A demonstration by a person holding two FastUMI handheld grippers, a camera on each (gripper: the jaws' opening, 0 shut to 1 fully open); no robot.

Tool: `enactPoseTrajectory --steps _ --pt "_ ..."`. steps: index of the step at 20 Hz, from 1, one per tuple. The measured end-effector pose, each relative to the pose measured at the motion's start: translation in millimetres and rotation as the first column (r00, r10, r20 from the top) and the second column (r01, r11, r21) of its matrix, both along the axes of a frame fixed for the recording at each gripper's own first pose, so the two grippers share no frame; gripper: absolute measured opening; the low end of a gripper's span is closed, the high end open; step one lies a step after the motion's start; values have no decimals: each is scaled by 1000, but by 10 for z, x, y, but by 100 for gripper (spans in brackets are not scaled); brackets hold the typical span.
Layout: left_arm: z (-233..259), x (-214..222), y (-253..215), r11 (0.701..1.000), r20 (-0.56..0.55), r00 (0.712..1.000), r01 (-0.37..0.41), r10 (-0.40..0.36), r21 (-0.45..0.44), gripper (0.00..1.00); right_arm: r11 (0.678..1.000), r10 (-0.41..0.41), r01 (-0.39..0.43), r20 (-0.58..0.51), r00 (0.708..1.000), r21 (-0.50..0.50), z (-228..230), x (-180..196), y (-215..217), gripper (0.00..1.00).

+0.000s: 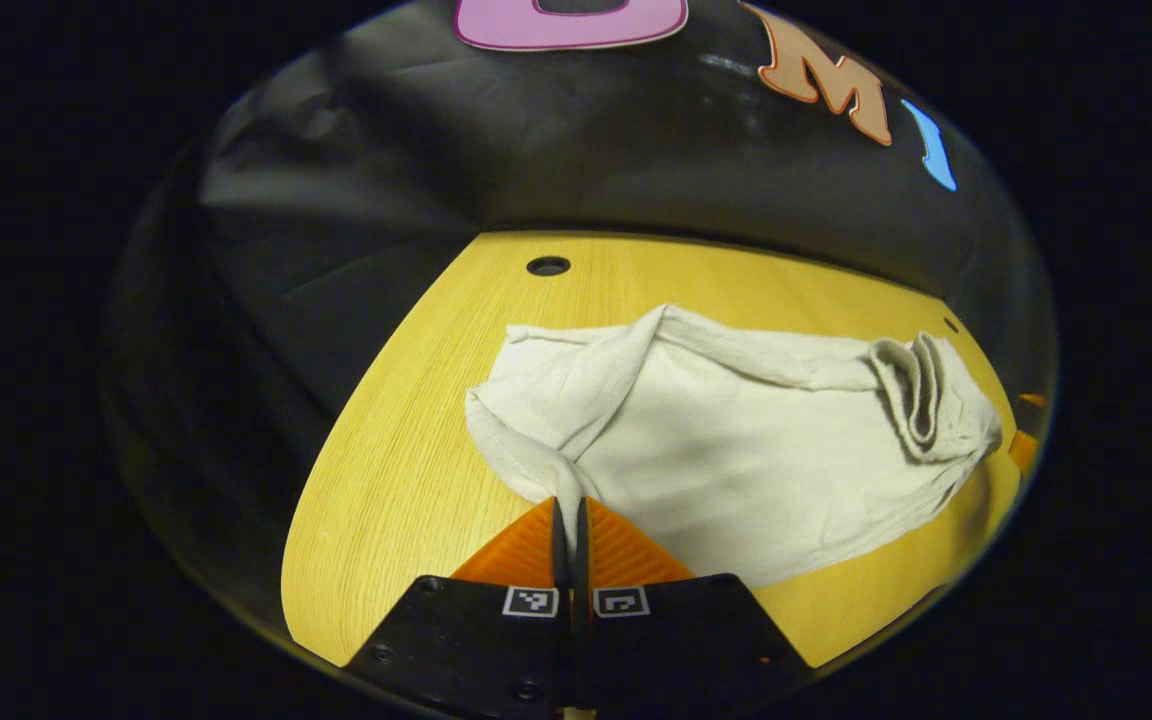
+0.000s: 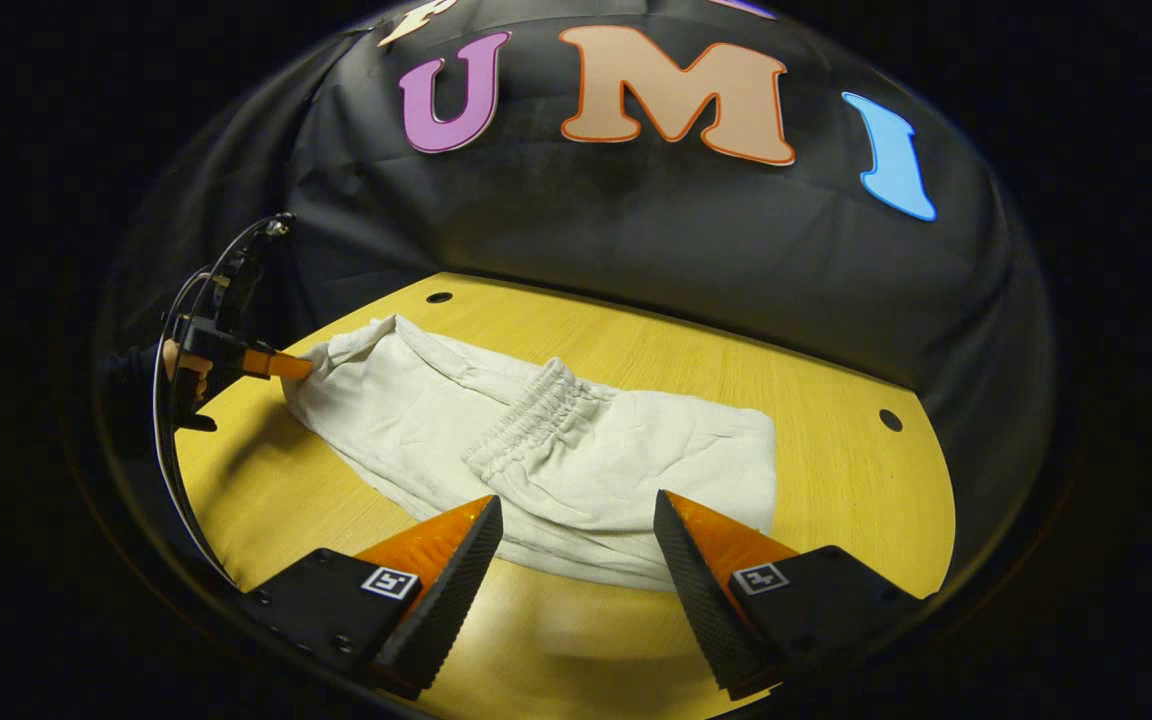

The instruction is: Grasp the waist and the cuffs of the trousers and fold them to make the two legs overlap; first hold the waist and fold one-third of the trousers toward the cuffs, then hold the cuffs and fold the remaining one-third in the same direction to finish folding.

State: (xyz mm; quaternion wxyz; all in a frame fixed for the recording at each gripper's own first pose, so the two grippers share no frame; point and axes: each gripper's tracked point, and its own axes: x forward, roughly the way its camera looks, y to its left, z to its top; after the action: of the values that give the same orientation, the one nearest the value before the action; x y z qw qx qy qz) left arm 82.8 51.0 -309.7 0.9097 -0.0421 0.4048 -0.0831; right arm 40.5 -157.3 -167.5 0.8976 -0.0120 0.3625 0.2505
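Cream trousers [image 1: 736, 440] lie partly folded on the yellow wooden table [image 1: 396, 470], their elastic waistband [image 2: 526, 415] turned over onto the middle of the cloth. My left gripper [image 1: 570, 503] is shut on the cuff end of the trousers, a ridge of cloth rising from its tips. In the right gripper view that same left gripper [image 2: 281, 366], held by a hand, pinches the far left corner of the trousers [image 2: 586, 470]. My right gripper [image 2: 576, 515] stands open just above the near edge of the cloth, with nothing between its fingers.
The table [image 2: 836, 470] has small round holes [image 1: 548, 266] near its far edge and another hole [image 2: 890, 420] on the right. Black cloth wall closes in behind and to the left. Bare wood lies in front of the trousers.
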Motion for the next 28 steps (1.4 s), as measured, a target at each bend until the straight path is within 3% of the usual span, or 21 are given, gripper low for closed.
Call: enactPoseTrajectory --steps 3,10,16,28 --pt "423 134 -161 998 101 994 -29 35 -64 0 1000 -22 22 1 1000 16 35 -31 -149 98" --pt "984 288 -646 984 171 984 -15 47 -179 0 996 -67 66 7 998 62 93 -68 -410 98" --pt "1374 401 -1197 980 236 971 76 -31 -184 0 991 -121 120 13 993 64 60 -134 -758 98" --pt "1887 454 -2507 934 315 929 272 -193 -230 0 975 -212 211 8 977 67 69 -260 -1383 98"
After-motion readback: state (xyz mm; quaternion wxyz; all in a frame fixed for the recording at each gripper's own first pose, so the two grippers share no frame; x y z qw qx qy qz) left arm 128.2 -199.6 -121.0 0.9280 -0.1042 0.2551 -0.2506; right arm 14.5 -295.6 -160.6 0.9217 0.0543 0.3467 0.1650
